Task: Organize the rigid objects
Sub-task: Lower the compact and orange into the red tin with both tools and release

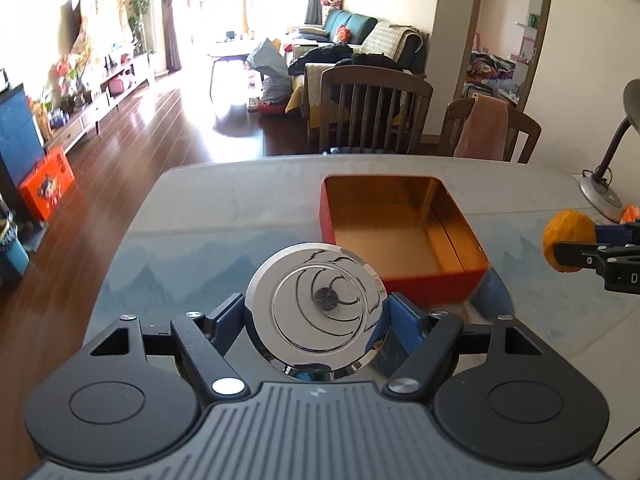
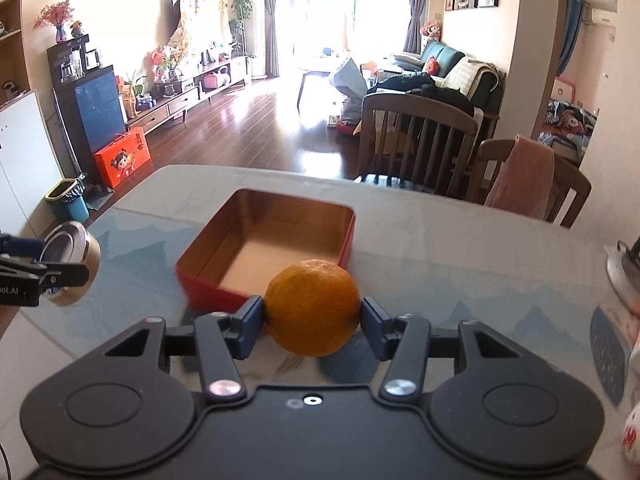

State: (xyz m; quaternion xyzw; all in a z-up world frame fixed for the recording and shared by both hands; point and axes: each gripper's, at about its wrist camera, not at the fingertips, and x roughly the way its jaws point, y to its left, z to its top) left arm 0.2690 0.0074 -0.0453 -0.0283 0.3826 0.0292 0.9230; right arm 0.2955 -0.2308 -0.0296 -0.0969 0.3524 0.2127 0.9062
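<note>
Ahead, open red tin (image 1: pixel 404 236), lamp (image 1: pixel 608 184) beside.

Shiny round tin (image 1: pixel 316 312) held aloft, orange (image 2: pixel 313 306) held aloft, open red box (image 1: pixel 400 240) on table

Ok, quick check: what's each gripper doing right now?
Left gripper: shut on the round tin, held above the table.
Right gripper: shut on the orange, held near the red box.

text: "oot.AI" | on: left tongs (image 2: pixel 66 270) body, partly cut off
</note>
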